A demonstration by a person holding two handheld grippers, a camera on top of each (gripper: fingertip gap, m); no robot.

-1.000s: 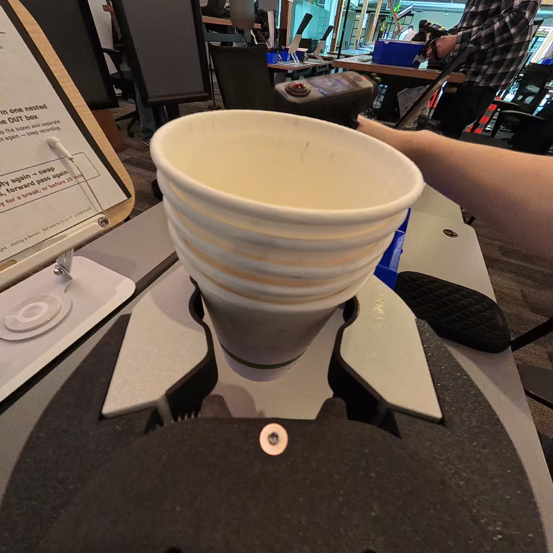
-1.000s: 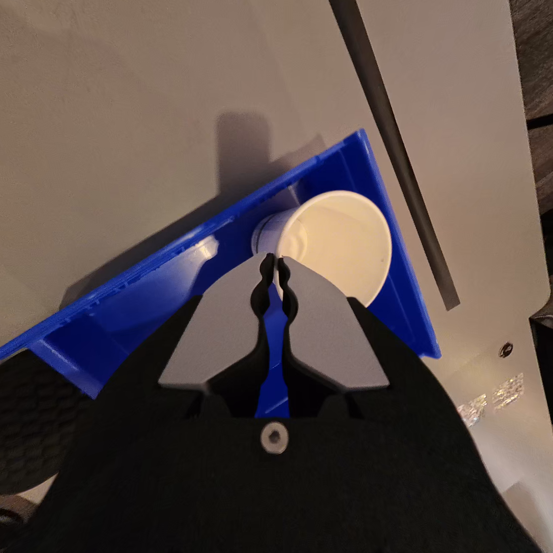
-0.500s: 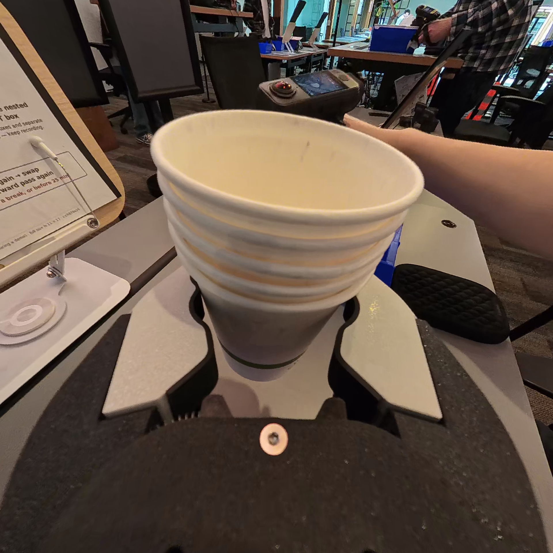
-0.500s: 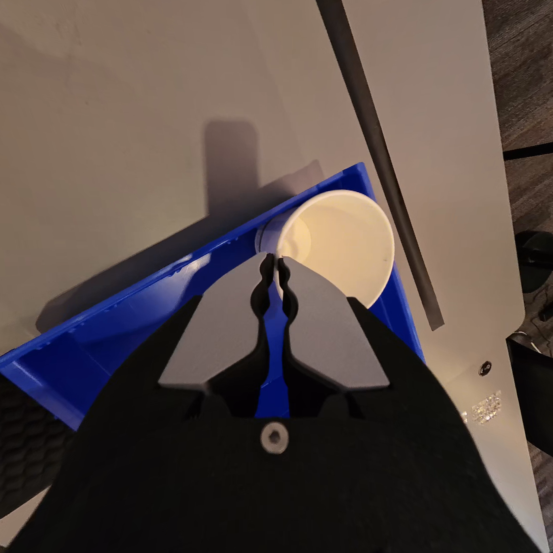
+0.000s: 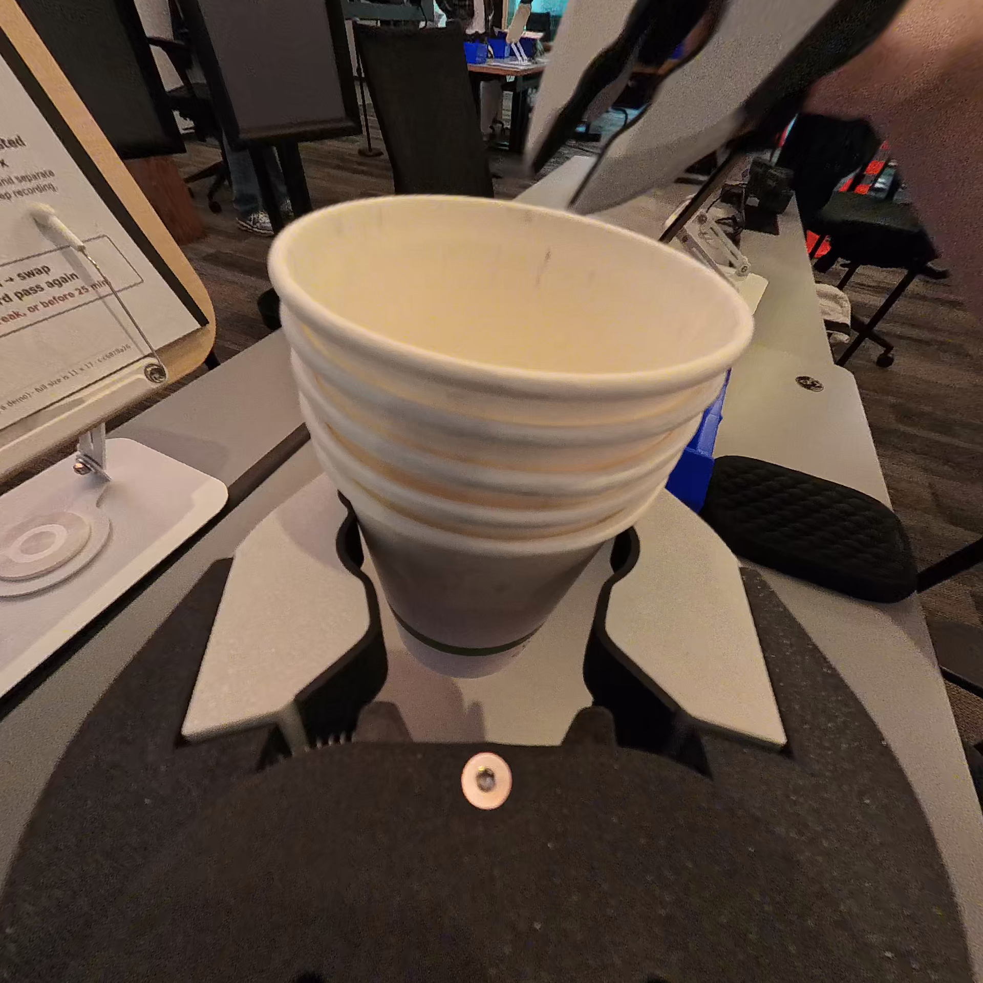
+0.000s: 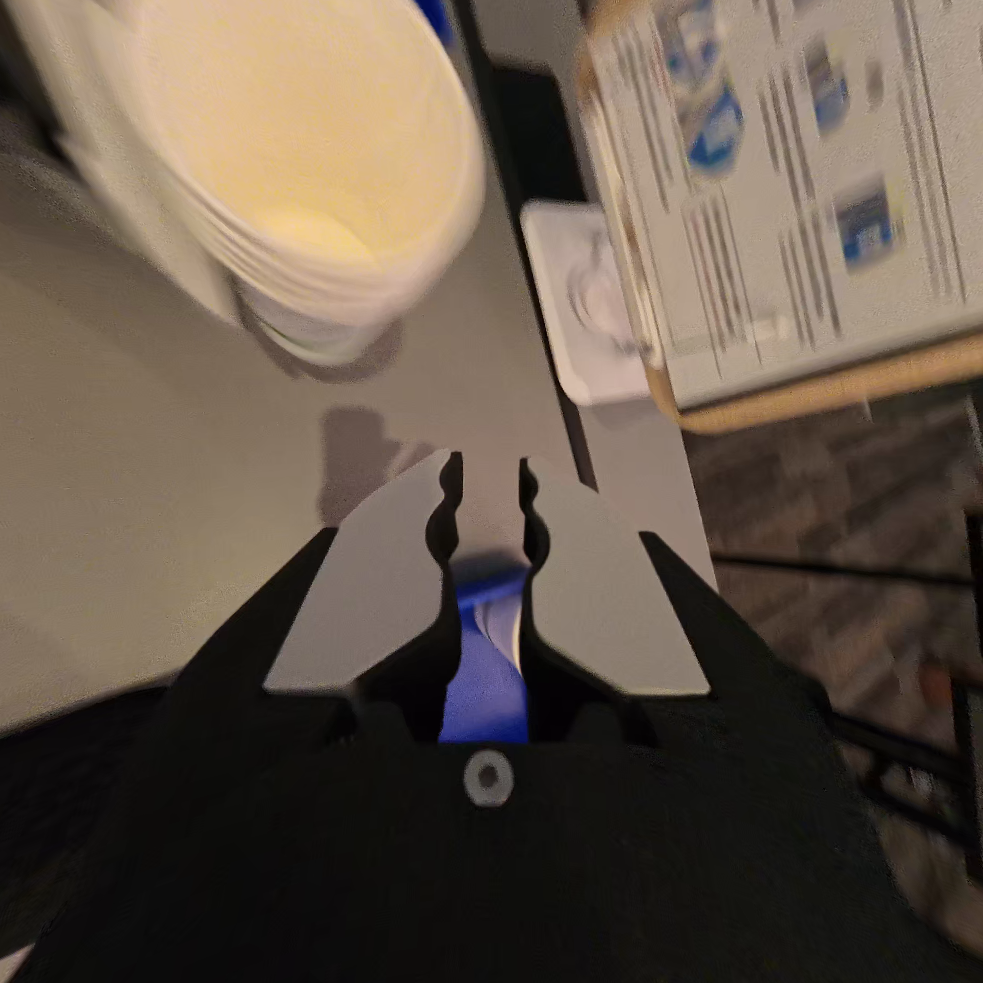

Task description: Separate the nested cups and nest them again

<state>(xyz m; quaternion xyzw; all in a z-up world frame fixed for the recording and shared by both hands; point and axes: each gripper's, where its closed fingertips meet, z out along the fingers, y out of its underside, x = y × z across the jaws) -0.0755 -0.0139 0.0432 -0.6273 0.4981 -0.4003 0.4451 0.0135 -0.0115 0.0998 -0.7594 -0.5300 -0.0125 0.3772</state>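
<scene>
White nested cups (image 5: 500,404) sit gripped in left claw (image 5: 486,601); right claw (image 6: 490,468) narrowly parted, empty.

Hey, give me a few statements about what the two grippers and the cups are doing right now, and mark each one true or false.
1. The left gripper grips the cup stack. True.
2. The right gripper holds a cup. False: its jaws are apart with nothing between them.
3. The cup stack lies on its side. False: it stands upright, mouth up.
4. A blue bin shows behind the stack. True.
</scene>
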